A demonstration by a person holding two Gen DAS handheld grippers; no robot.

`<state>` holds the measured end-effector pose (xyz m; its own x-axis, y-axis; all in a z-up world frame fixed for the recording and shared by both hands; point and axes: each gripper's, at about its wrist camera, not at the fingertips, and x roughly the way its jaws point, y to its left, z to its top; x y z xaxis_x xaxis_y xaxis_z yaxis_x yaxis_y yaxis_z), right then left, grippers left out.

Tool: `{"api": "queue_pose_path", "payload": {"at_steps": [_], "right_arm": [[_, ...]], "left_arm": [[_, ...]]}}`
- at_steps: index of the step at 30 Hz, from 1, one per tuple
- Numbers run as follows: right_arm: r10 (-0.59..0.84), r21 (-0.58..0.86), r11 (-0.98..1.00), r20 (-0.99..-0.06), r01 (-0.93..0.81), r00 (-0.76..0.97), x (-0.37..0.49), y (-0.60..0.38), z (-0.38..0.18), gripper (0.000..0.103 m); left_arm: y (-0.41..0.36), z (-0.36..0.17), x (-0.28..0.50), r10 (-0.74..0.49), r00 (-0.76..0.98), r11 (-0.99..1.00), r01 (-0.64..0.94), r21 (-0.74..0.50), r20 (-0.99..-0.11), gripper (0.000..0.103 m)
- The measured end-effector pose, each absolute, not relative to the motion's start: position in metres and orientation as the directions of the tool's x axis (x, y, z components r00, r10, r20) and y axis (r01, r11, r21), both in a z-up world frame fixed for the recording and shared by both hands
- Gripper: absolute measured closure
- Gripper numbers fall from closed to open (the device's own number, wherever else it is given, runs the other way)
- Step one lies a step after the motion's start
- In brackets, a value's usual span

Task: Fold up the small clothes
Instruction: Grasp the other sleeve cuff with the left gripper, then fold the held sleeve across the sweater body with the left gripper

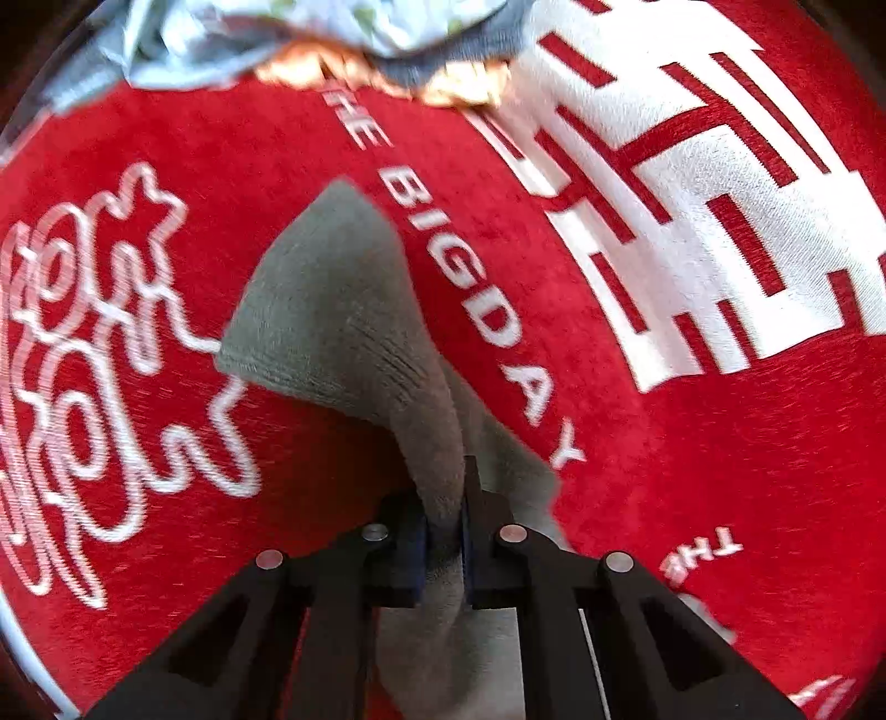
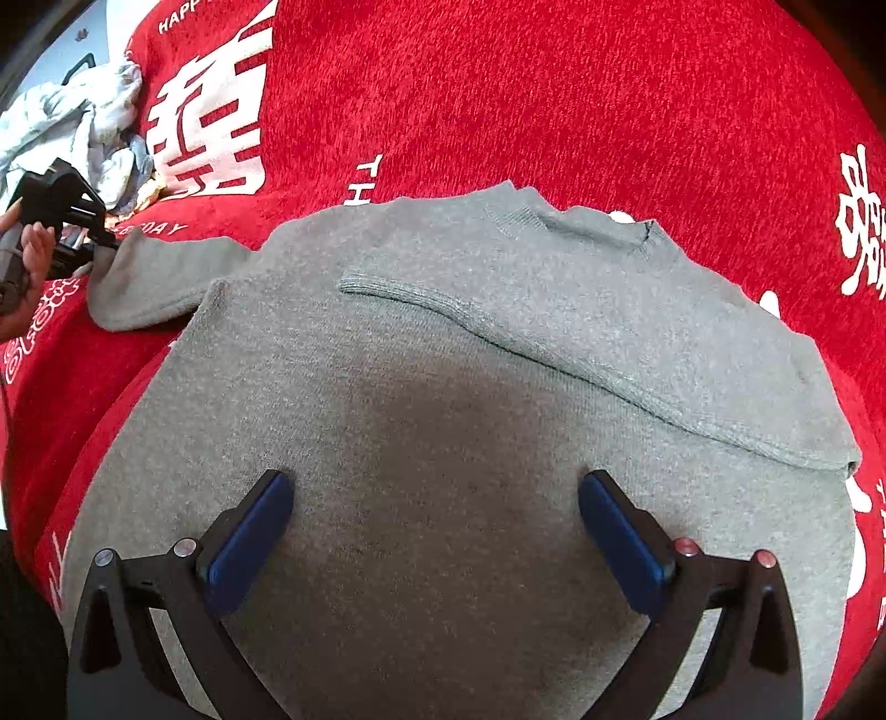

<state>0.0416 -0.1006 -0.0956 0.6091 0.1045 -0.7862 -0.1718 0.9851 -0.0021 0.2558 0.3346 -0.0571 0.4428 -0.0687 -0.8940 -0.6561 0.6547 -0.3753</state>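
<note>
— What did the jaws hold?
— The left gripper (image 1: 443,540) pinched a sleeve of the grey knitted sweater (image 2: 443,387); the right gripper (image 2: 434,526) hung agape above it.
— Any writing?
— "THE BIGDAY" on the red plush blanket (image 1: 692,471), crumpled pale clothes (image 1: 266,39) beyond.

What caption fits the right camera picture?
Open right gripper hovers over a grey sweater on a red blanket; left gripper pinches its sleeve.
</note>
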Motion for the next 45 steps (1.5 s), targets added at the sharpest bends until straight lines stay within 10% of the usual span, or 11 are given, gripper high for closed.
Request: {"api": "queue_pose_path", "payload": {"at_steps": [23, 45], "right_arm": [[0.128, 0.089, 0.992, -0.778, -0.093, 0.615, 0.028, -0.169, -0.058, 0.000], [0.029, 0.245, 0.938, -0.762, 0.247, 0.647, -0.039, -0.355, -0.075, 0.000]], "left_arm": [[0.062, 0.067, 0.232, -0.068, 0.577, 0.982, -0.103, -0.155, -0.814, 0.094], [-0.269, -0.033, 0.214, -0.163, 0.256, 0.950, 0.302, -0.081, -0.953, 0.085]]}}
